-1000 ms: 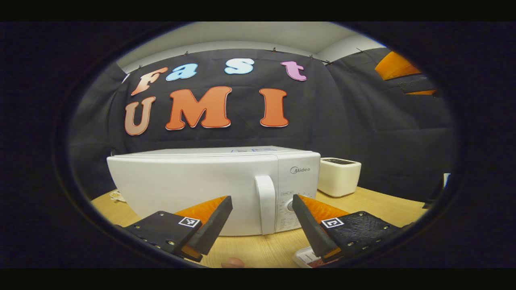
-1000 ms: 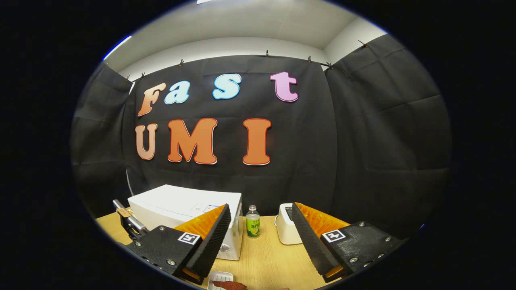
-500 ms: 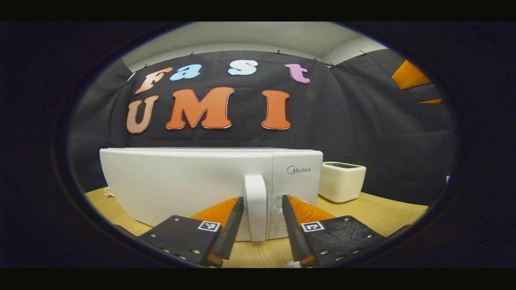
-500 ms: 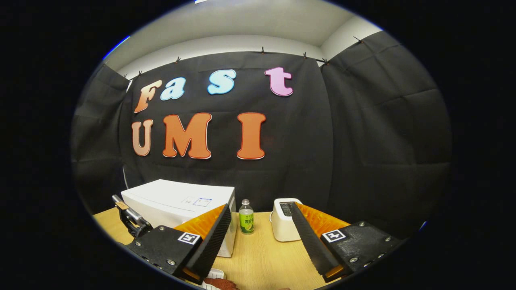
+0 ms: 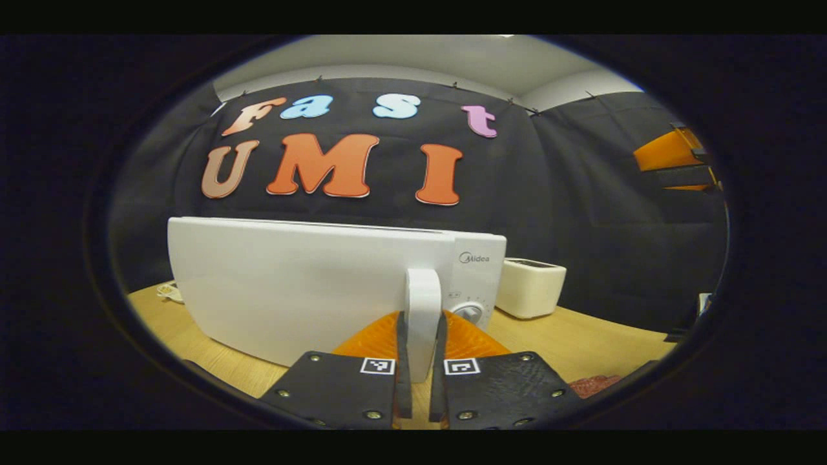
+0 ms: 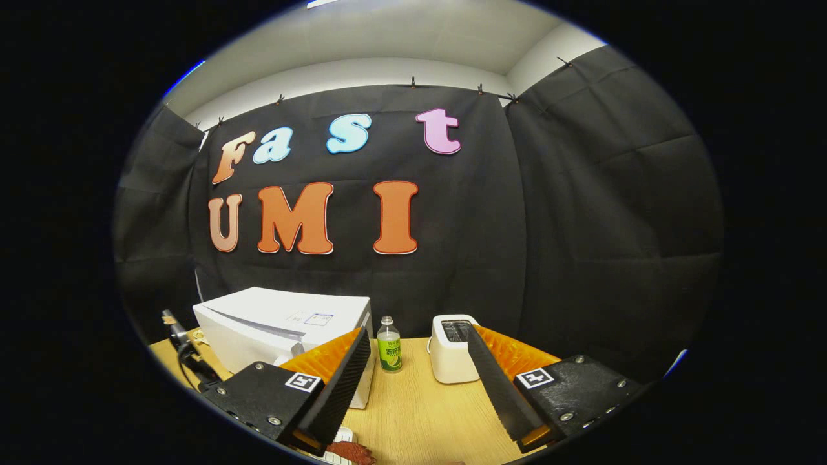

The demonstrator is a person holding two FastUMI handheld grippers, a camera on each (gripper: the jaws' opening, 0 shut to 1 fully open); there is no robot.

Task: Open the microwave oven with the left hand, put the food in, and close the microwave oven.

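Here, left claw (image 5: 421, 336): closed narrowly on the white upright door handle (image 5: 423, 303), one finger pressed to each side of it.
Microwave: the white box-shaped microwave oven (image 5: 303, 284) is seen directly ahead of the left claw, standing on the light wooden desk (image 5: 581, 336); whether the door has come off the body cannot be told.
Control dial: a round white knob (image 5: 470, 311) is seen just right of the handle, beside the left claw's right finger.
Right claw (image 6: 418, 381): held wide apart, nothing between the fingers, raised above the desk.
Food: a reddish-brown piece of food (image 6: 349, 450) on a white tray is seen below the right claw, near its left finger, at the lower edge of the right gripper view.
Bottle: a small clear plastic bottle with a green label (image 6: 388, 352) is seen ahead of the right claw, between the microwave and the toaster.
Toaster: a cream-white rounded toaster (image 6: 451, 349) is seen ahead of the right claw, partly hidden by its right finger.
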